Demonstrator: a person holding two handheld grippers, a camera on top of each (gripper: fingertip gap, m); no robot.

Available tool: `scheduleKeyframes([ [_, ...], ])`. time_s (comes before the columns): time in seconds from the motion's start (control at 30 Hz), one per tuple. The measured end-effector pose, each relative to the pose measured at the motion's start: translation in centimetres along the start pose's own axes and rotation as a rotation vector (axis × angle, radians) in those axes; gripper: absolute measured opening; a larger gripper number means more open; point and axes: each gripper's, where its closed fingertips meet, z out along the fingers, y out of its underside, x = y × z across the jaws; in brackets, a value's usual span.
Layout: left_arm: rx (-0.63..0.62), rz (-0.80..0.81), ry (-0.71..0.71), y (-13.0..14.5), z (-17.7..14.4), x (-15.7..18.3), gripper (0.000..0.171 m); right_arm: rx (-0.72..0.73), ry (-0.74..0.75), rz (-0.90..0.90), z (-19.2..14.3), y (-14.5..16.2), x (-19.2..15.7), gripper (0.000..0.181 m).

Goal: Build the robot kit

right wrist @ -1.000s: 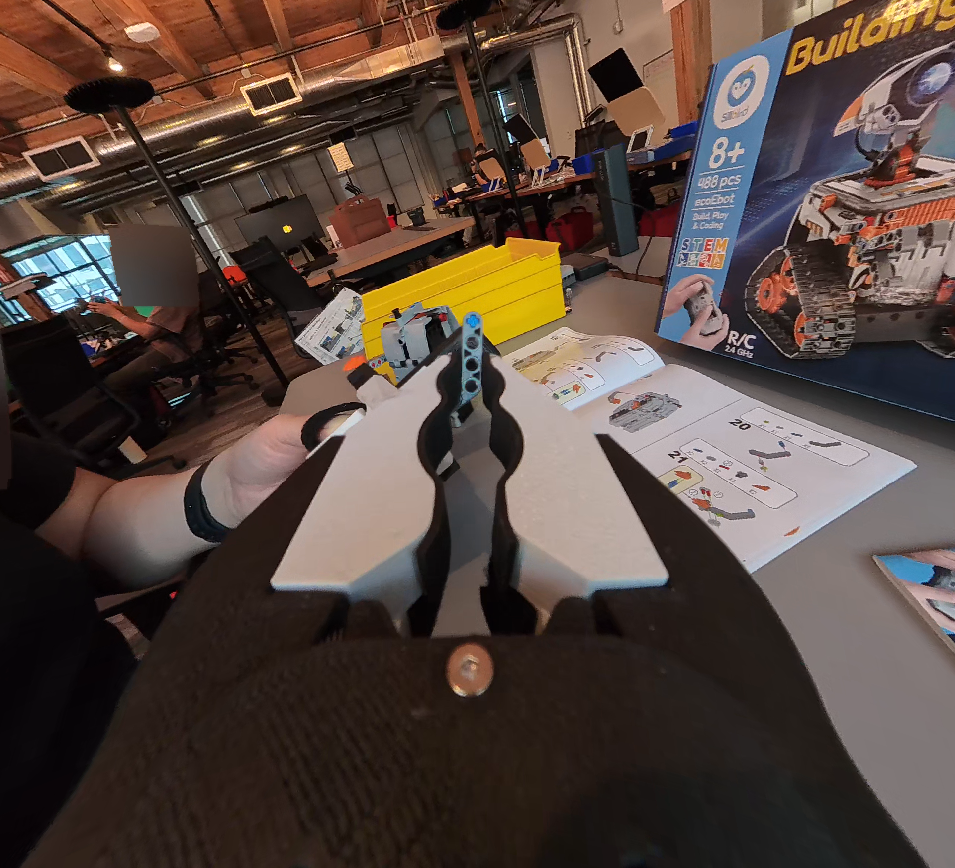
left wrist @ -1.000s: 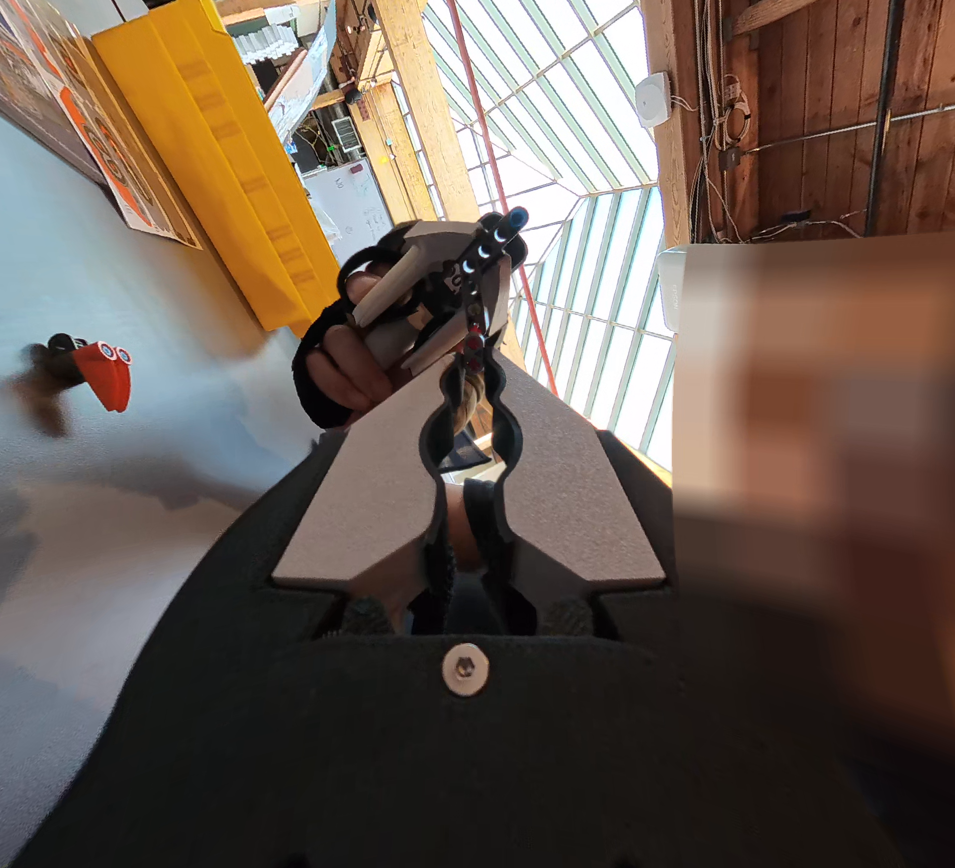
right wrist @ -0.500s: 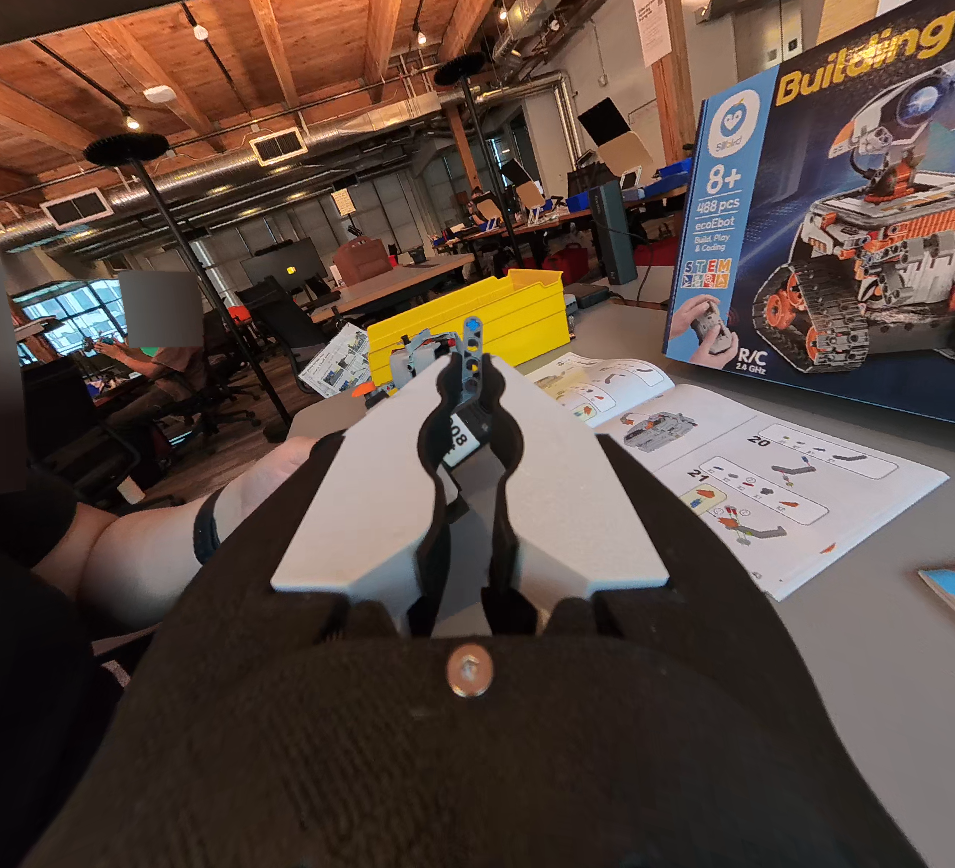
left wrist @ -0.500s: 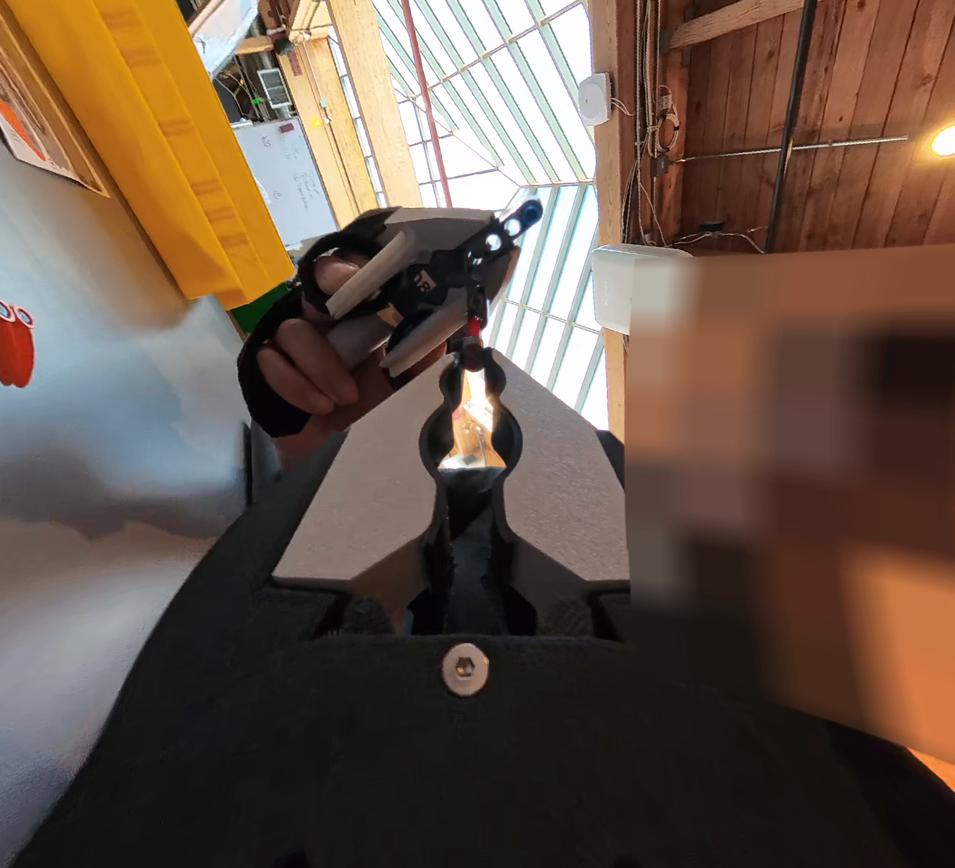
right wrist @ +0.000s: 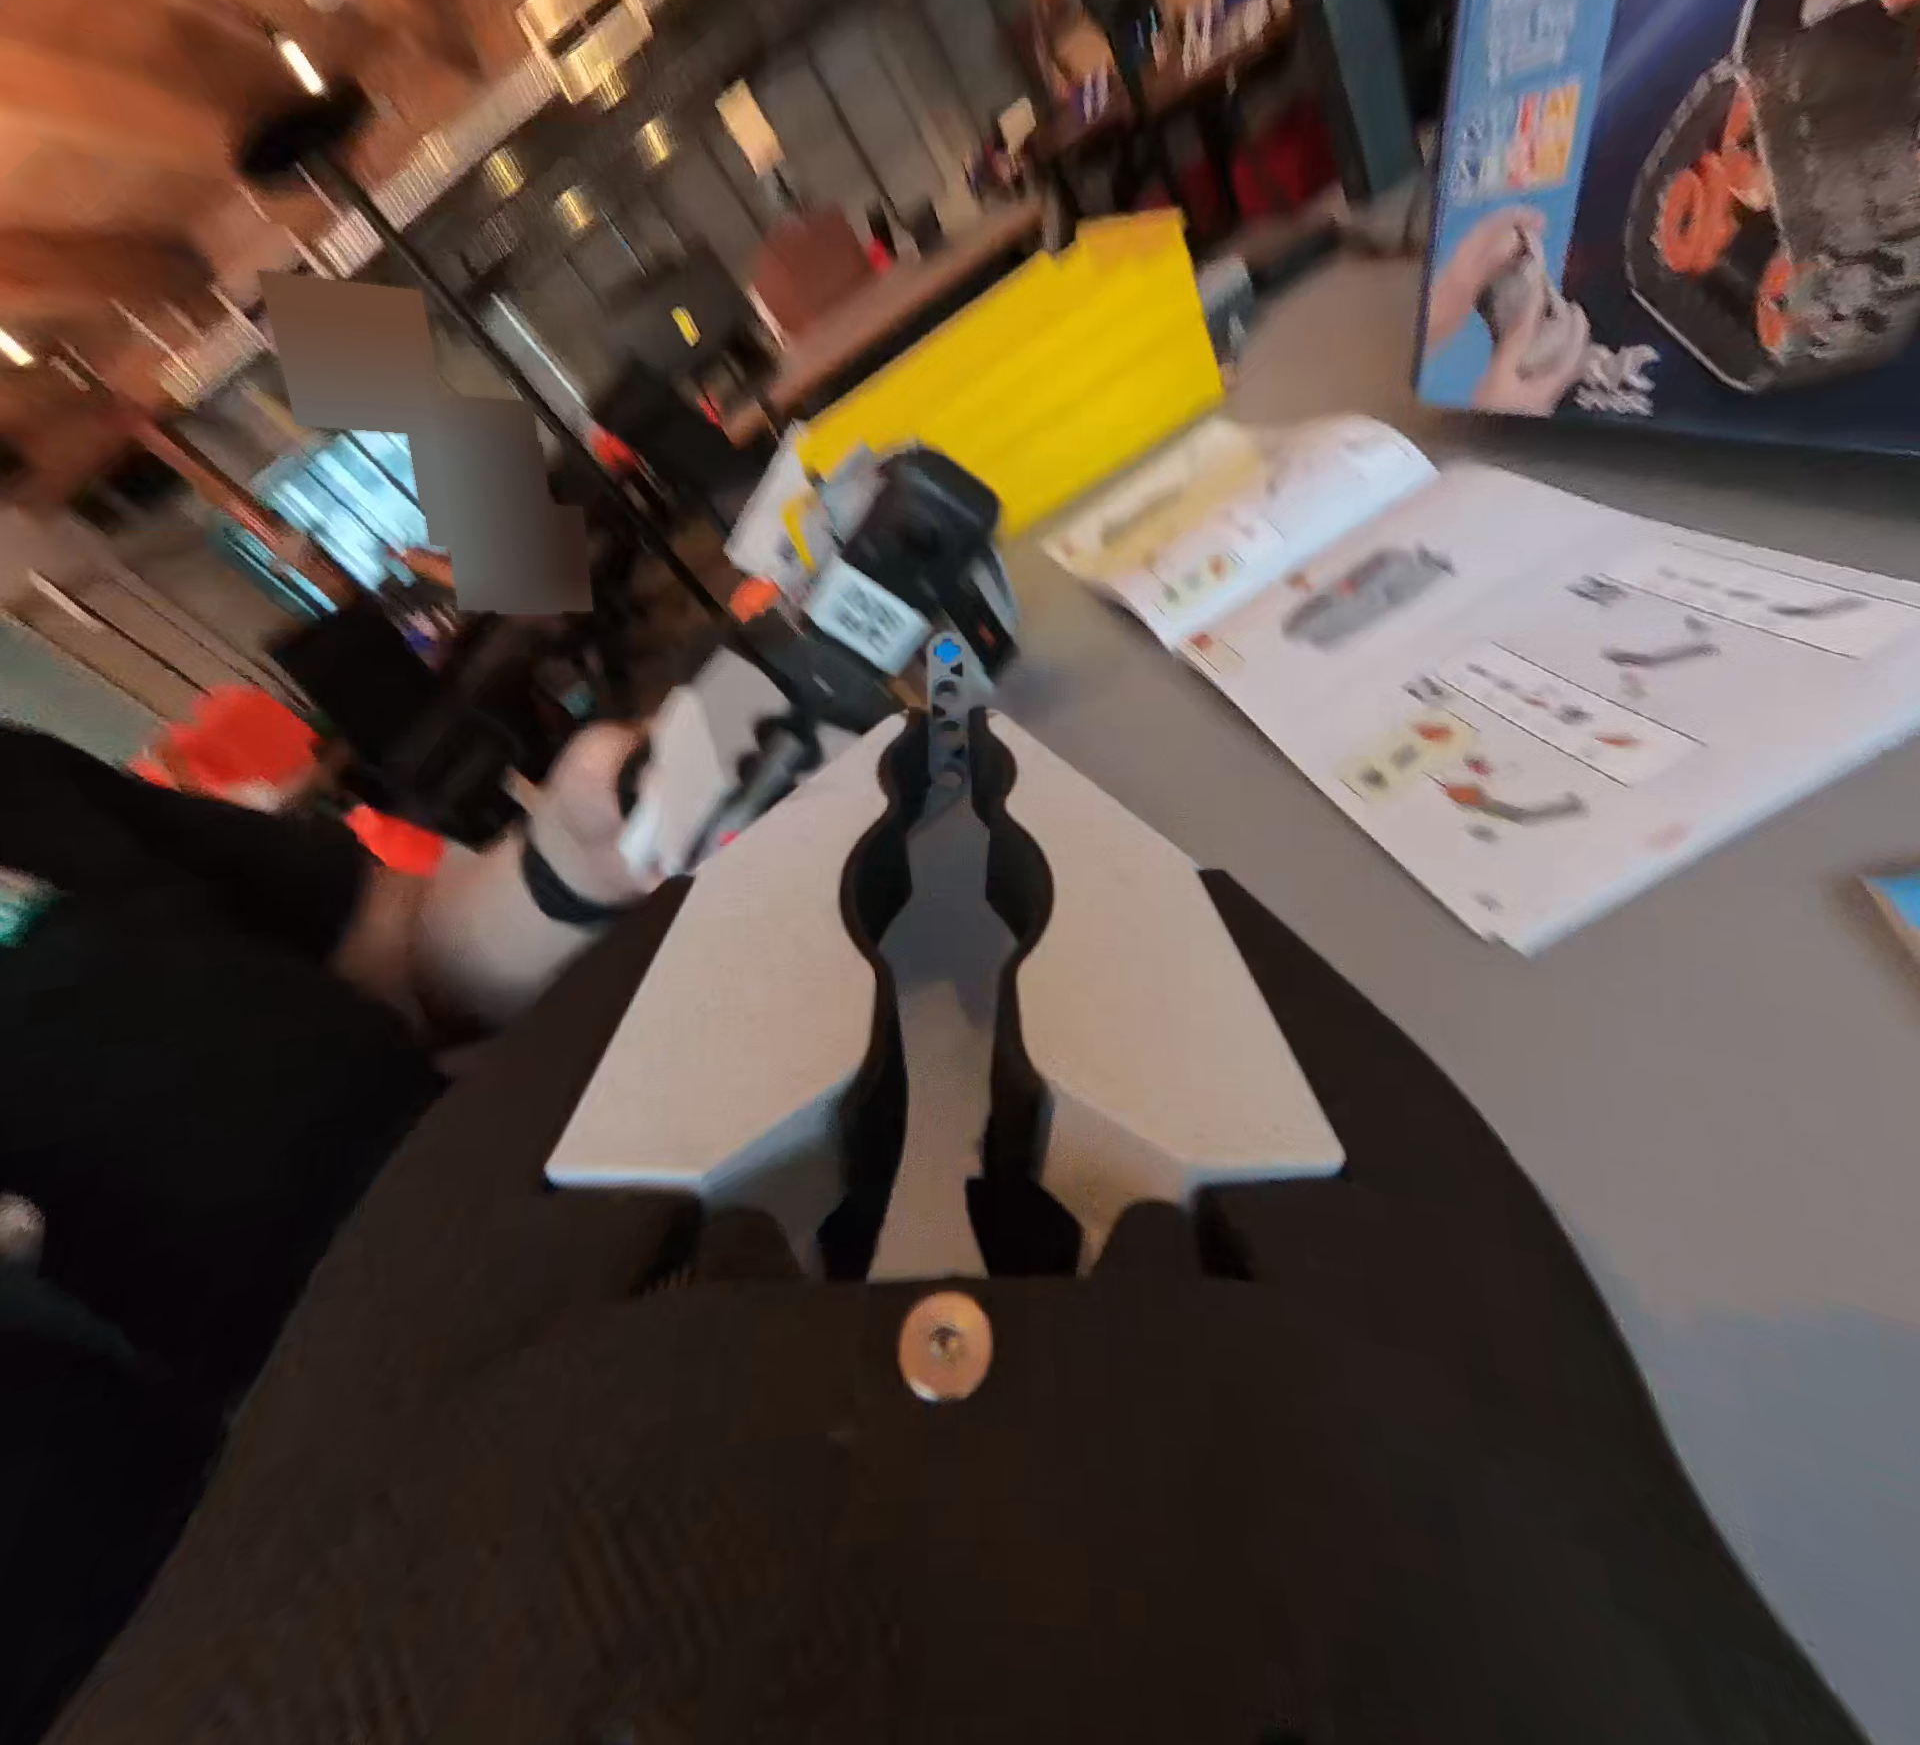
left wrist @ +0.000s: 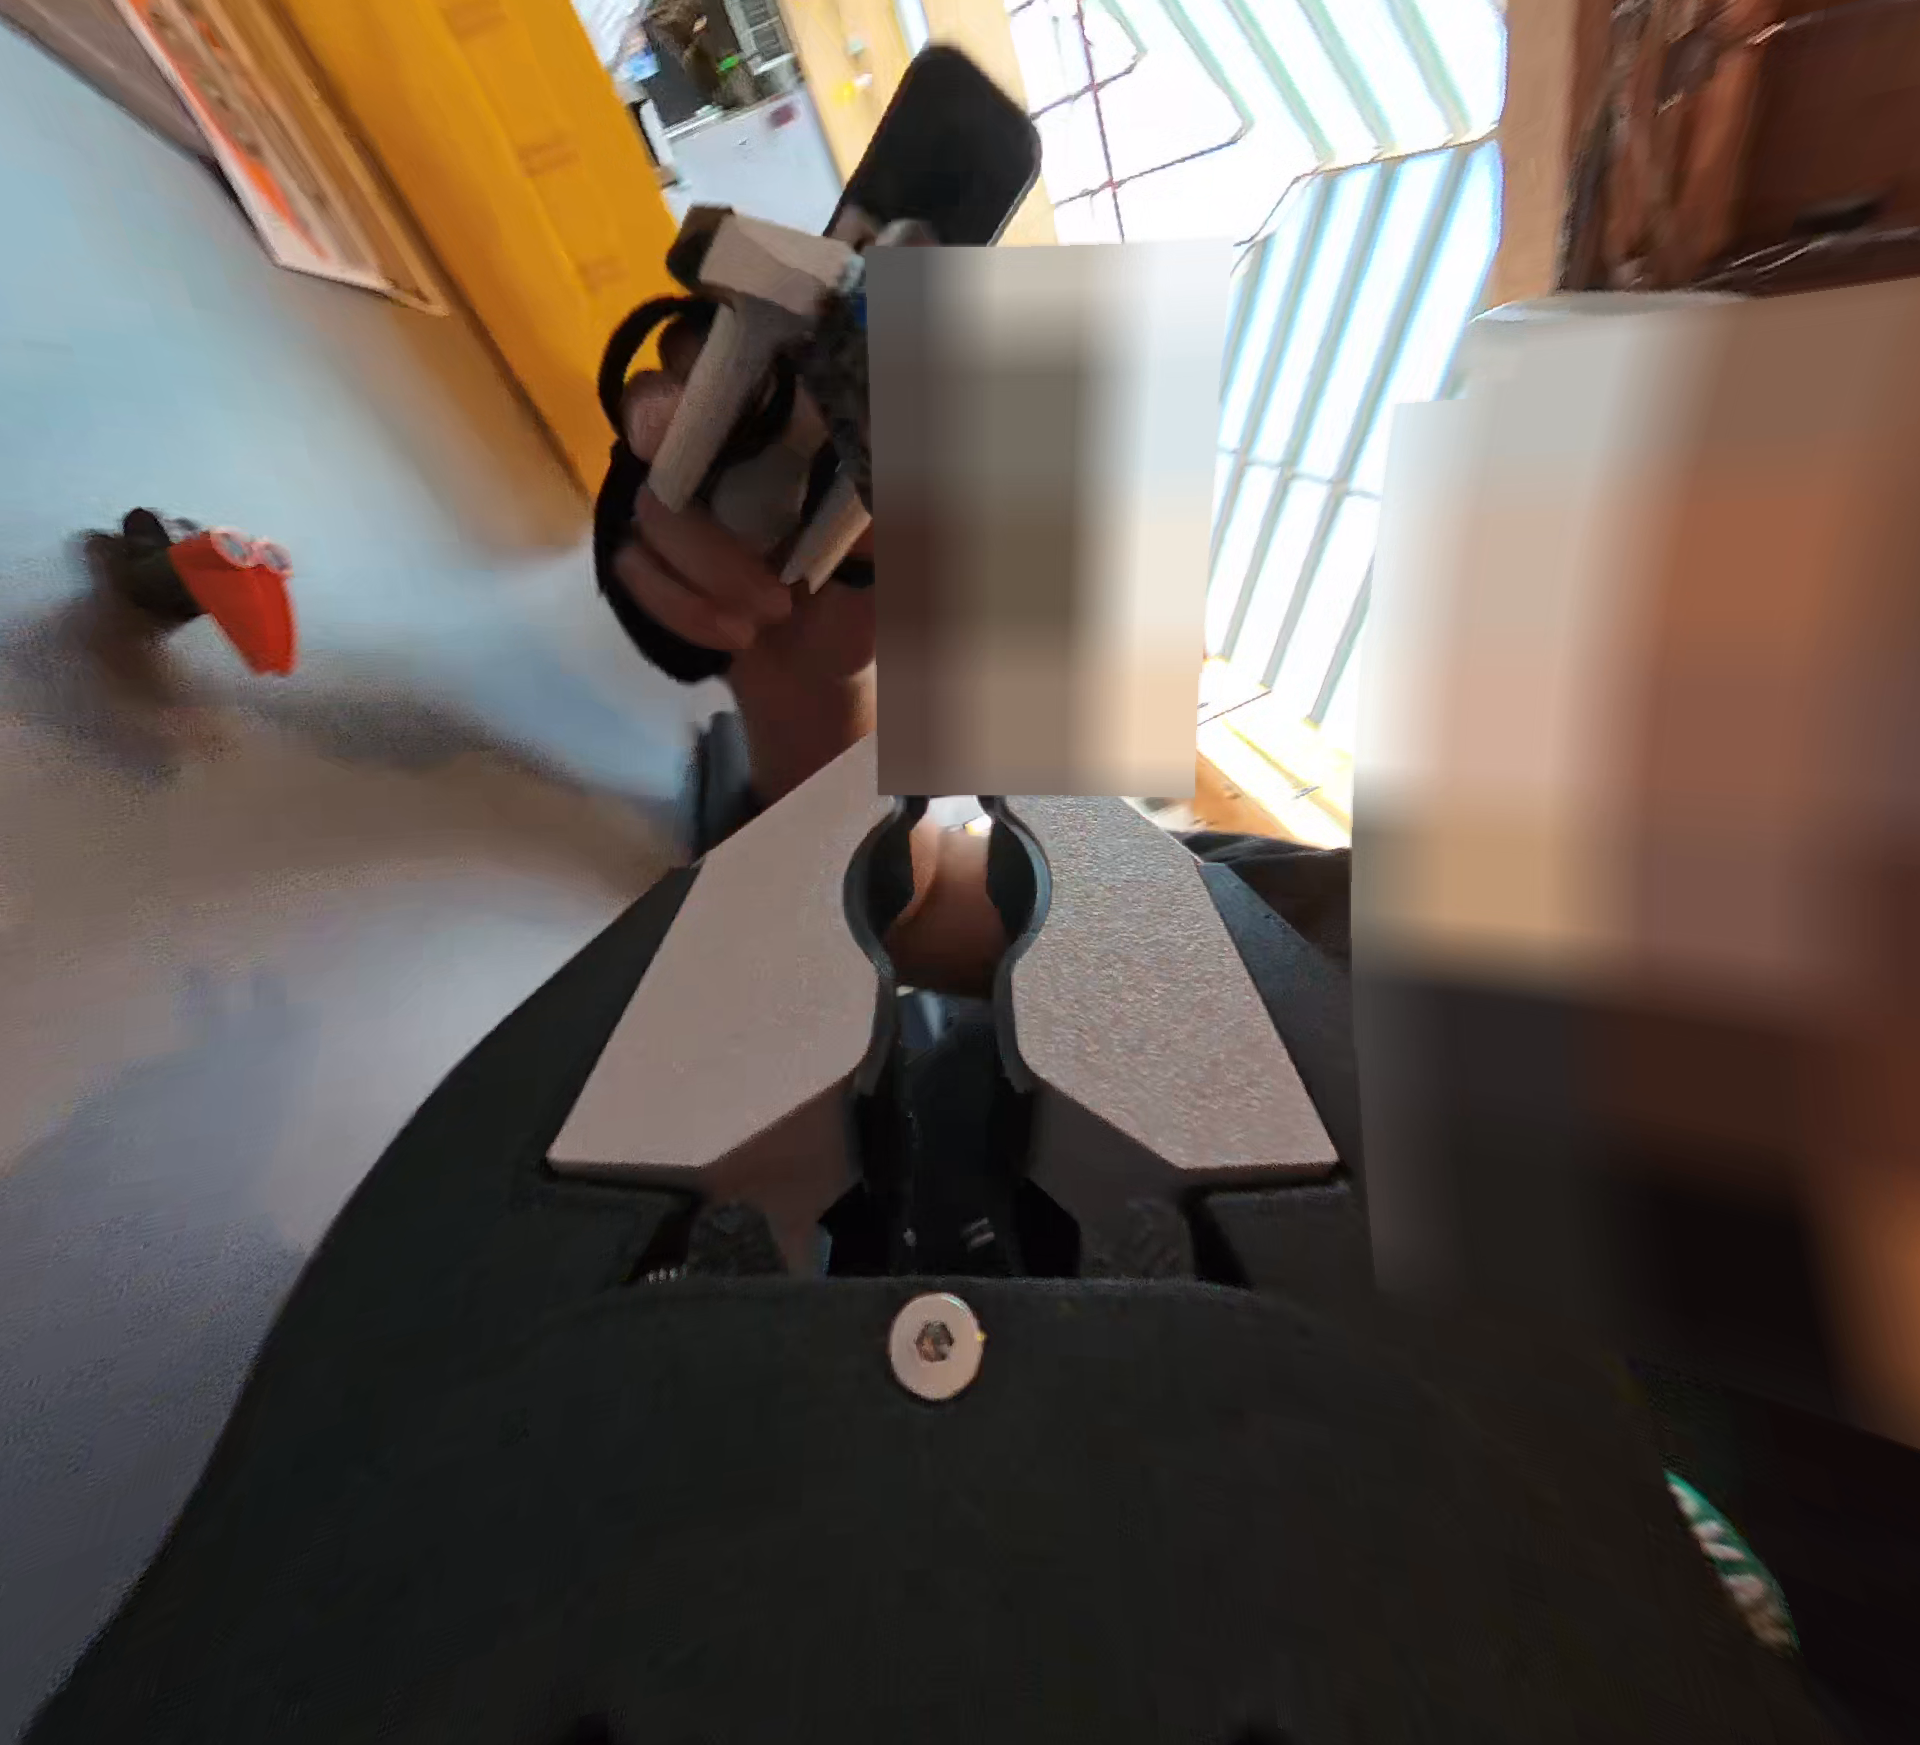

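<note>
The right gripper (right wrist: 948, 739) is pinching a grey holed beam (right wrist: 951, 708) with a blue pin between closed fingers, above the grey counter (right wrist: 1558, 1124) beside an open instruction booklet (right wrist: 1507, 677). The left gripper (left wrist: 940, 812) is showing fingertips hidden by blur; I cannot tell its state

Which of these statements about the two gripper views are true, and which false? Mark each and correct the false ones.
1. The right gripper is shut on a grey beam with holes. True.
2. The yellow bin stands on top of the open instruction booklet. False: it stands on the table behind the booklet.
3. An orange piece lies on the table in the left wrist view. True.
4. The blue toy box lies flat under the booklet. False: it stands upright behind it.
</note>
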Motion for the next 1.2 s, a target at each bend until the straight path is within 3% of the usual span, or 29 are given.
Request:
scheduleKeyframes([
  [0.03, -0.02, 0.036, -0.062, 0.2, -0.2, -0.5, 0.005, -0.077, 0.071, -0.058, -0.5, 1.0, 1.5, 0.007],
  [0.2, -0.12, 0.177, -0.275, 1.2, -0.8, -2.5, 0.005, -0.494, 0.357, -0.264, -3.8, 6.4, 6.9, 0.007],
  [0.4, -0.202, 0.163, -0.313, 2.6, -0.4, -3.6, 0.005, -0.712, 0.454, -0.466, -5.0, 8.5, 8.1, 0.008],
  [0.6, -0.245, 0.184, -0.358, 3.1, -0.5, -4.2, 0.005, -0.598, 0.373, -0.475, -4.2, 6.9, 6.4, 0.031],
  [0.7, -0.256, 0.198, -0.356, 3.2, -0.5, -4.1, 0.005, -0.43, 0.099, -0.562, -2.2, 5.3, 0.1, 0.029],
  [0.8, -0.279, 0.215, -0.342, 3.4, -0.5, -3.7, 0.005, -0.416, -0.089, -0.612, -0.9, 6.3, -4.0, 0.024],
  [1.0, -0.315, 0.285, -0.351, 3.8, -0.2, -3.5, 0.005, -0.391, -0.207, -0.315, -0.5, 6.3, -5.1, 0.016],
  [1.2, -0.343, 0.406, -0.392, 3.7, -0.2, -3.4, 0.005, -0.433, -0.276, -0.177, -0.9, 7.1, -5.3, 0.007],
])
